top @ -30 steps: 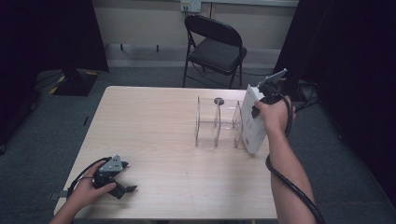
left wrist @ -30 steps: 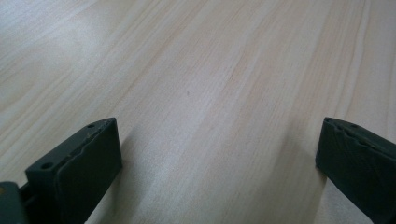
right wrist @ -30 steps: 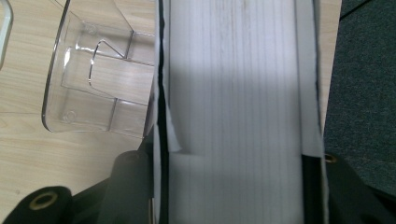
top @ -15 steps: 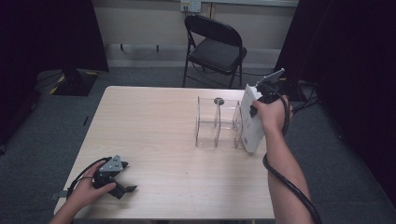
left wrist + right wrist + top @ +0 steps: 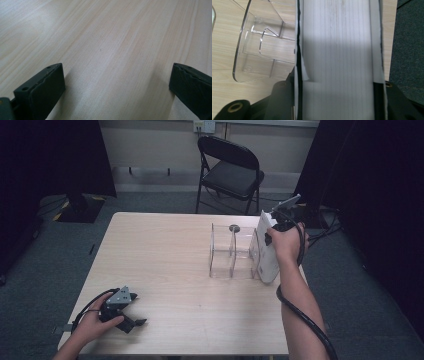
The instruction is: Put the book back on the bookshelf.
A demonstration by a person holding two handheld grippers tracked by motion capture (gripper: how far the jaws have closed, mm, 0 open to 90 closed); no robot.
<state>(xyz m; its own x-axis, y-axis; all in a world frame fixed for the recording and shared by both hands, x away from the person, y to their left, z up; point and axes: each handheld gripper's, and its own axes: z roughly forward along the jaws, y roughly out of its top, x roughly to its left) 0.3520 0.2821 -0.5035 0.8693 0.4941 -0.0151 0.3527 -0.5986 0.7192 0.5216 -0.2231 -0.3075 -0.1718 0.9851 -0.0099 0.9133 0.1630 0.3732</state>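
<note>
The right hand-held gripper (image 5: 272, 232) clamps a thick white book (image 5: 266, 252) by its upper end, jaws squeezing both covers so the page block stays shut. The book stands on edge just right of the clear acrylic rack (image 5: 233, 251), likely lined up for a slot (smooth see-through dividers, matte paper edges). Far off, the left hand-held gripper (image 5: 131, 319) rests open and empty on the pale wood-grain worktop (image 5: 165, 250).

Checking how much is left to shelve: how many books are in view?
1. The white book stands at the right end of the clear acrylic rack, gripped by the right hand-held gripper. The rack's slots look empty.
</note>
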